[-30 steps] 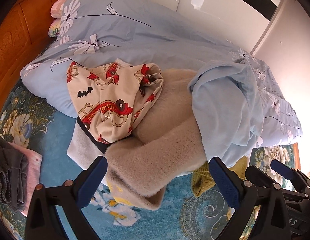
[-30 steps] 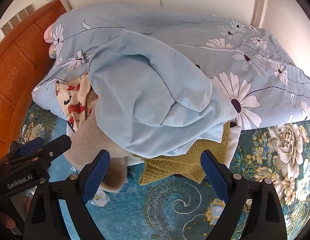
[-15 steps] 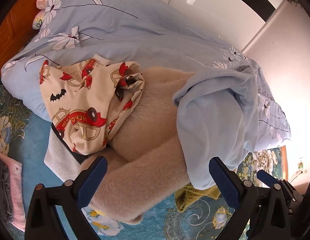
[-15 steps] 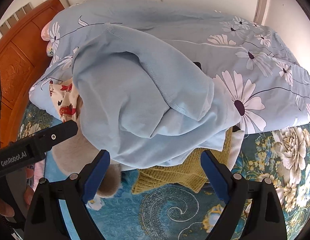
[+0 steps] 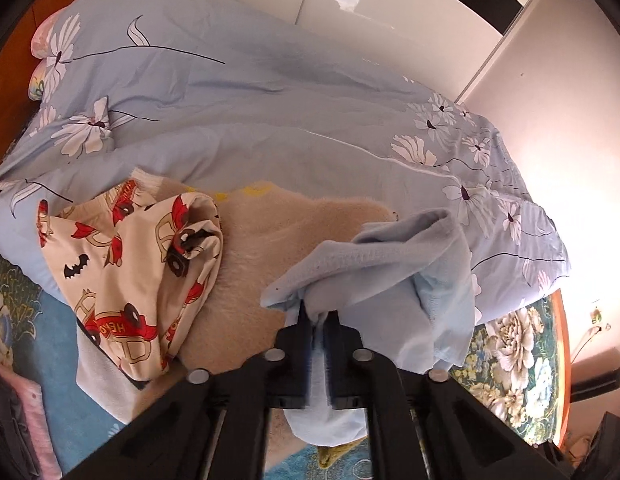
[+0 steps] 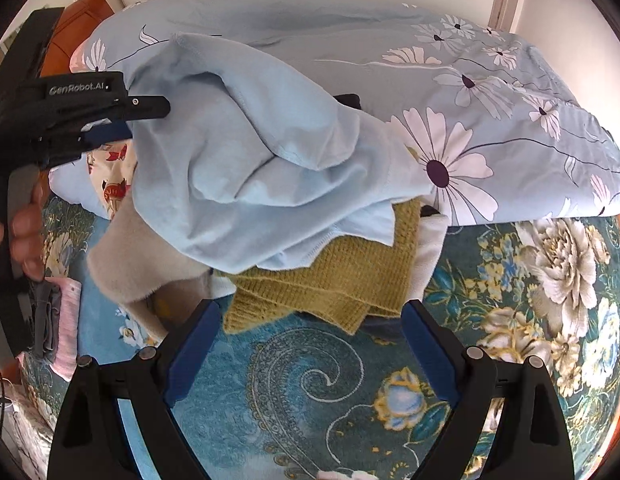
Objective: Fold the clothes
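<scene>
Left gripper (image 5: 319, 314), fingers pressed together, pinching a fold of the light blue garment (image 6: 246, 152); the garment lies atop the clothes pile on the bed, draped over a beige fleece (image 5: 278, 248) and a mustard knit sweater (image 6: 338, 276); right gripper (image 6: 310, 344) spread wide, hovering near the sweater over the teal floral sheet (image 6: 310, 392), touching nothing; cartoon-print garment (image 5: 142, 272) beside the fleece; floral duvet (image 5: 250, 100) behind the pile.
</scene>
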A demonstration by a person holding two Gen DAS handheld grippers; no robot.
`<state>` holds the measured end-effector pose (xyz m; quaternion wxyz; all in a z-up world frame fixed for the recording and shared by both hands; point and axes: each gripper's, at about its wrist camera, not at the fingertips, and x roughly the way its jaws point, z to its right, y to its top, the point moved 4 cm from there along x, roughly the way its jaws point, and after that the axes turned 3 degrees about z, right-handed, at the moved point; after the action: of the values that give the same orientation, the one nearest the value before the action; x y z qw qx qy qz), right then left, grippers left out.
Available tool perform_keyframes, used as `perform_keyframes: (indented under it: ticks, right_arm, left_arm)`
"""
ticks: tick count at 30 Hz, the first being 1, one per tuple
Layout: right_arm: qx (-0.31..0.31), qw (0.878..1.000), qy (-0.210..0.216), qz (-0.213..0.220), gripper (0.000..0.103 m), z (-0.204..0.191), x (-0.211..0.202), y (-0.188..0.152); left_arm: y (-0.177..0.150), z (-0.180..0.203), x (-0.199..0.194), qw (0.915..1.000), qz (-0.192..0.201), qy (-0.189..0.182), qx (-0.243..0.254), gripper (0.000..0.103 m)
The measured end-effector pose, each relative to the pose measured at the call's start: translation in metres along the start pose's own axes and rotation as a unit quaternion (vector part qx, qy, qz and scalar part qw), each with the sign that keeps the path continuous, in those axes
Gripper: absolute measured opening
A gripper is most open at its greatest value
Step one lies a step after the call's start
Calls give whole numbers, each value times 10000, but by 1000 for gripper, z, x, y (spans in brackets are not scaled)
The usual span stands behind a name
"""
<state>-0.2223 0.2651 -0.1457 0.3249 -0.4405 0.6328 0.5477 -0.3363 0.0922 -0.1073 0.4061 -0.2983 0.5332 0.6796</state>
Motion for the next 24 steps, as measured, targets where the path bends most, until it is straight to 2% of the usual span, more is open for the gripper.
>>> perform_keyframes:
  ticks: [5,9,14,16,22,24]
  right_arm:
    - [192,9998,-78,33,92,20,-21,-17]
    - [395,9991,-59,142,92,32,-45,-27]
    - [517,9977,70,441,92,34,-84,-35]
    - [544,9968,128,565,92,32,-98,-38]
    - [648,9943,303,789,92,33,-132,-63]
    - [717,9943,245,743,92,42,-135,-81]
  left_arm:
    - [8,32,-60,9975,572,-326,249,5]
    - [34,59,-136,9901,1193,-604,433,4]
    - [68,94,-268,9659,2267,-992,762,4]
    - [69,110,-315,9555,2550,-1101,993,5]
    - [12,138,-373,9476,2462,-1216,1634,5]
    - [-30,145,-359,9526,2069,-1251,1845,5]
